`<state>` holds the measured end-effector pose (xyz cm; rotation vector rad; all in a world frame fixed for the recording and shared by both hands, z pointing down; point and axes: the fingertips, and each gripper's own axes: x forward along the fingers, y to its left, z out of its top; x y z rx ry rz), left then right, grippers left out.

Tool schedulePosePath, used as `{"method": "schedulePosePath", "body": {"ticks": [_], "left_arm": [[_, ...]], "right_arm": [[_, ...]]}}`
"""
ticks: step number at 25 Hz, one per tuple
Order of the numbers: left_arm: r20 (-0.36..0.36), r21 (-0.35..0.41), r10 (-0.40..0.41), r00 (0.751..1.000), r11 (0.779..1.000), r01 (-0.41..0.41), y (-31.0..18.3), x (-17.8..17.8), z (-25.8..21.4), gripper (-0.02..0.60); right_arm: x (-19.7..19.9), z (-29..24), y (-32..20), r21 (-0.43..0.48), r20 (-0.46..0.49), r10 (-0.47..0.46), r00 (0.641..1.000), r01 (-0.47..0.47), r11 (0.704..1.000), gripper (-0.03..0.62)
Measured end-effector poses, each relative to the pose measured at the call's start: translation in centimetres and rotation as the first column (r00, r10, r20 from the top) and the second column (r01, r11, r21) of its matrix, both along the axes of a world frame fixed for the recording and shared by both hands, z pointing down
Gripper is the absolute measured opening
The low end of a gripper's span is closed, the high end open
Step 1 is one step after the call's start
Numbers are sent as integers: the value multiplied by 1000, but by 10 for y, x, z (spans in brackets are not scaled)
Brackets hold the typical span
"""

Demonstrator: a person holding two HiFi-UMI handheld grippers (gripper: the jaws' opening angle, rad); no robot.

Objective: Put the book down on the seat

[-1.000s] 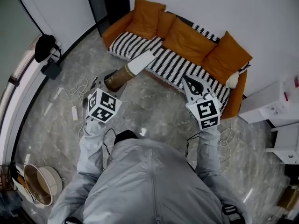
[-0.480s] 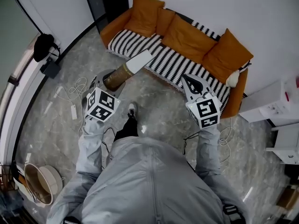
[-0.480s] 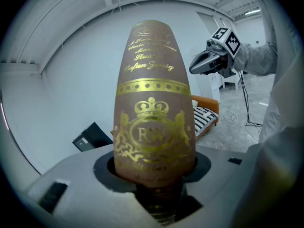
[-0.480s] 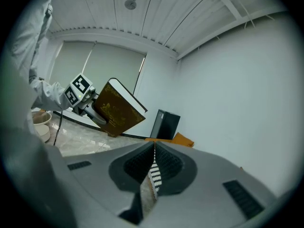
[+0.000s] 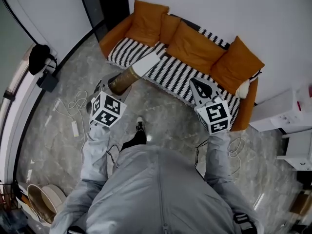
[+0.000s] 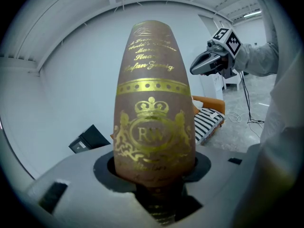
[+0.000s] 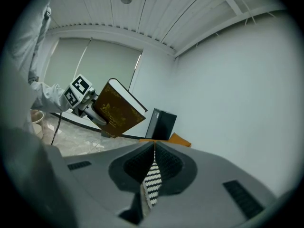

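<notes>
Book — gripped at one end by the left gripper, aimed toward the striped seat for placing; right gripper clenched empty, near the seat.

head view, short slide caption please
The left hand-held gripper holds a brown book before the striped sofa seat; right hand-held gripper shut, empty.

A brown, gold-stamped book is held tilted at centre-left, its pale tip overlapping the black-and-white striped seat at upper centre.
</notes>
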<state>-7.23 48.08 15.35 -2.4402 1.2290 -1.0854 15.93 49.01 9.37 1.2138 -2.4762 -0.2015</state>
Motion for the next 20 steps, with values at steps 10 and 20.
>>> {"method": "schedulePosePath", "body": {"ticks": [10,20], "left_arm": [[-22,-39,12,1000,999,-13,-97,-31,3,242],[-28,-55,34,999,998,-36,-164,-59,4,242]], "right_arm": [[-33,-6,-93,-24,0,23,1000,-23,999,29],[-64,-4,-154,-47,-3,44,999,-44,998,31]]}}
